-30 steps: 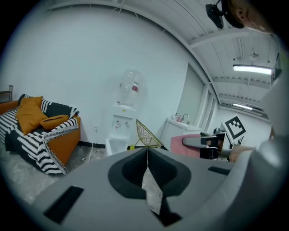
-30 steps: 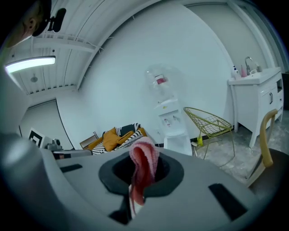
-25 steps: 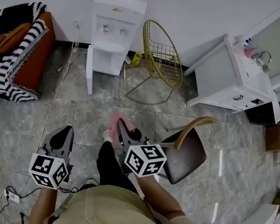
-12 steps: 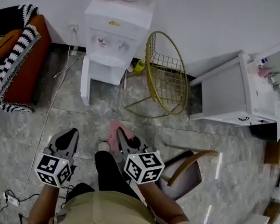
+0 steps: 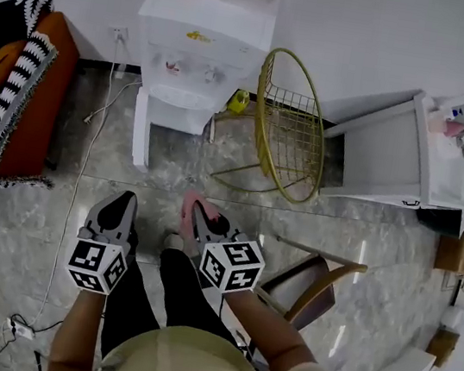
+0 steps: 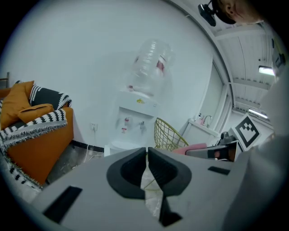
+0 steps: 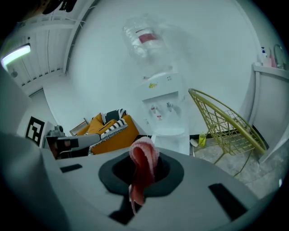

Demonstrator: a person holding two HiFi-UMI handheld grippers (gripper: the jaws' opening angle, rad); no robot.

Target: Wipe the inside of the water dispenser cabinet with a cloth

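Bare floor [image 5: 170, 188] lay open up to the water dispenser [image 5: 201, 40], whose cabinet door [image 5: 139, 135] stood swung out on the left. A gold wire chair [image 5: 289, 128] crowded its right side; a wooden chair [image 5: 318, 277] stood close on the right.

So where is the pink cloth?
In the head view, the pink cloth is pinched in the right gripper, near centre, below the water dispenser.

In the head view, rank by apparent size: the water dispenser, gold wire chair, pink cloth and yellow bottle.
1. water dispenser, largest.
2. gold wire chair, only slightly smaller.
3. pink cloth, far smaller, though it is nearer the camera, which inflates it.
4. yellow bottle, smallest, a speck beside the dispenser.
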